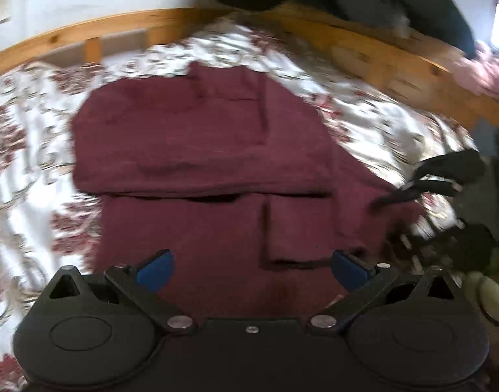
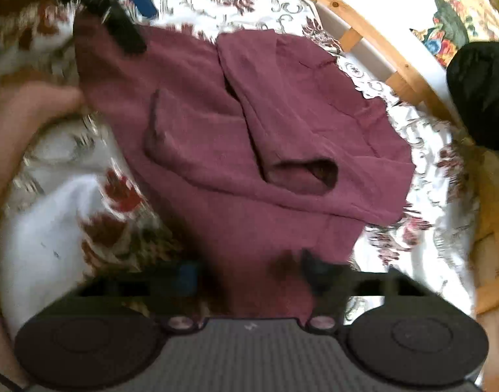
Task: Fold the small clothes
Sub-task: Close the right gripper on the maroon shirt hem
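Already, in the left wrist view, the maroon garment (image 1: 203,170) lies spread on the bed (image 1: 24,150) with its flowered cover, and its far part is turned over the near part, leaving a fold edge running across the middle; a sleeve-like flap lies doubled on the near right. The left gripper (image 1: 251,269) hangs over the near hem with its jaws spread wide and nothing between them. In the right wrist view the same garment (image 2: 249,150) shows one layer lapped over another, a sleeve opening gaping near the centre. The right gripper (image 2: 249,274) sits at the garment's near edge, blurred; cloth lies between its jaws, but I cannot tell whether they pinch it. By my judgement a first fold is made, and further folds and squaring are left.
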Tool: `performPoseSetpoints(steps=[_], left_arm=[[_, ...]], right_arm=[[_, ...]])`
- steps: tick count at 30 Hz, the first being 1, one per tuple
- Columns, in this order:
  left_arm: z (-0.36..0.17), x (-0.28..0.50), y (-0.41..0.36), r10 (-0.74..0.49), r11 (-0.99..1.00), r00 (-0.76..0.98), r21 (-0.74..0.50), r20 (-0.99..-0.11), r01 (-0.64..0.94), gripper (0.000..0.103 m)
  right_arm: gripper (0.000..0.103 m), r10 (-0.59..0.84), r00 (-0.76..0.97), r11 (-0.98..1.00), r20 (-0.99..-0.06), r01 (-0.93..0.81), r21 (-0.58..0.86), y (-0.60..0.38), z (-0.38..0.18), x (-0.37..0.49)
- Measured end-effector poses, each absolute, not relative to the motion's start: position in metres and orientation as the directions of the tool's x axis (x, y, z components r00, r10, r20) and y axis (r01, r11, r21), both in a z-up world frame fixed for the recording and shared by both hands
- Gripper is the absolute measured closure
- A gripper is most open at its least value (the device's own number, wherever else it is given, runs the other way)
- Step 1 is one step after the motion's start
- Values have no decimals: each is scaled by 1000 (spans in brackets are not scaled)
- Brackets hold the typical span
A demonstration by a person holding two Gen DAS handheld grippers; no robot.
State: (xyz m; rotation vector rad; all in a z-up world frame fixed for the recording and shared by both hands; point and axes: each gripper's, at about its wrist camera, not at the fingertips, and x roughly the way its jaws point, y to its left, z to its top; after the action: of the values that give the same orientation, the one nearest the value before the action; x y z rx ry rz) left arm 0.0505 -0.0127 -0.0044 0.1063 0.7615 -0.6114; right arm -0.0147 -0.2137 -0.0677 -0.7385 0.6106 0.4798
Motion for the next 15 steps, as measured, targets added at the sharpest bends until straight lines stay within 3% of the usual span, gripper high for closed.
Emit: performPoseSetpoints(steps=[4, 8, 13, 15], left_arm=[[-12, 39, -27, -531, 771, 510, -136, -677, 622, 1], [-24, 26, -50, -508, 726, 521, -15, -685, 688, 1], [-39, 30, -77, -415, 736, 580, 116, -701, 667, 1], [-44, 34, -84, -324, 764, 624, 192, -711, 616, 14]], right_arm=[[85, 301, 717, 745, -629, -589, -314, -230, -44, -11], [86, 436, 689, 835, -579, -550, -25, -260, -19, 8], [86, 490, 685, 844, -539, -527, 98, -280, -13, 18], [86, 487, 693, 847, -532, -524, 93, -280, -11, 16]])
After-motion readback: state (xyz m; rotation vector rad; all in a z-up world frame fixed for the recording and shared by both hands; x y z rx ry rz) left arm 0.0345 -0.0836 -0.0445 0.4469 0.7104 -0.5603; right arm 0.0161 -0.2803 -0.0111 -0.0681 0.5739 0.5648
